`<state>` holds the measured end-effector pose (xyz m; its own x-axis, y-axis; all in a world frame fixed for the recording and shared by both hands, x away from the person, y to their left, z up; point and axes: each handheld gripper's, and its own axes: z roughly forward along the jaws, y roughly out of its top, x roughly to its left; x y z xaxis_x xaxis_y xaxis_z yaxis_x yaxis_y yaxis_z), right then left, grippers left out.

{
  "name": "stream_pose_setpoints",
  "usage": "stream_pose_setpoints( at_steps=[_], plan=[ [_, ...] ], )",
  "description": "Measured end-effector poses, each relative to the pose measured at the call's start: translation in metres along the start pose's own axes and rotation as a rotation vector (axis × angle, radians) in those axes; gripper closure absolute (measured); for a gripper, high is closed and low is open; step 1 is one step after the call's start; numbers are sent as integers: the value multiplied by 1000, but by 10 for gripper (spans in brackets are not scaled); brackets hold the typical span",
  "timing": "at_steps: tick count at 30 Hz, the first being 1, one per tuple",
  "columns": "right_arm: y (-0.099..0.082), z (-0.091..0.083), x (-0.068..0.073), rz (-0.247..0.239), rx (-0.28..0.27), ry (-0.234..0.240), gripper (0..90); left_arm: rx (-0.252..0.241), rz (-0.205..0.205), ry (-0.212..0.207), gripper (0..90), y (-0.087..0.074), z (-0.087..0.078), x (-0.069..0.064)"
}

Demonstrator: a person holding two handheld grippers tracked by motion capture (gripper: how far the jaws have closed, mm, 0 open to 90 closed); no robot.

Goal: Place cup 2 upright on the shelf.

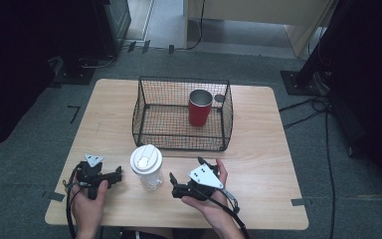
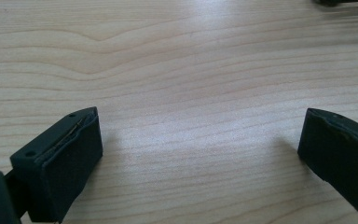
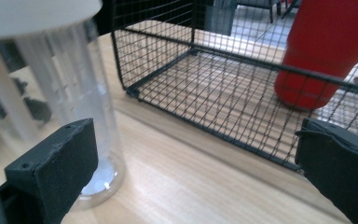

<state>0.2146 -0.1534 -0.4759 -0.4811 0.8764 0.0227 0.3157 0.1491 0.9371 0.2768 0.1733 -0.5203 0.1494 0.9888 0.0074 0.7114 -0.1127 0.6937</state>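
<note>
A clear plastic cup with a white lid (image 1: 146, 166) stands near the table's front edge, between the two grippers. In the right gripper view the clear cup (image 3: 70, 102) is just beyond the left jaw. A red cup (image 1: 199, 107) stands upright inside a black wire basket (image 1: 181, 144); the right gripper view shows the red cup (image 3: 328, 51) behind the basket's mesh (image 3: 205, 88). My left gripper (image 1: 115, 177) lies left of the clear cup, open, with bare wood between its jaws (image 2: 200, 154). My right gripper (image 1: 186, 170) is right of the cup, open and holding nothing (image 3: 196, 168).
The wooden table (image 1: 258, 164) has bare room to the right of the basket and along the left side. Dark stands and cables sit on the floor around the table.
</note>
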Motion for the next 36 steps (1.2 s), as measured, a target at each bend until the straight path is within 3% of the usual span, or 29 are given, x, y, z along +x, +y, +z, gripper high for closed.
stream_pose_setpoints(
  at_steps=[20,36],
  plan=[
    [-15,11,36,-14,3,96,0,1,0,0,5,0,0,0],
    [-7,24,56,-13,-23,142,41,1,2,0,4,0,0,0]
  ],
)
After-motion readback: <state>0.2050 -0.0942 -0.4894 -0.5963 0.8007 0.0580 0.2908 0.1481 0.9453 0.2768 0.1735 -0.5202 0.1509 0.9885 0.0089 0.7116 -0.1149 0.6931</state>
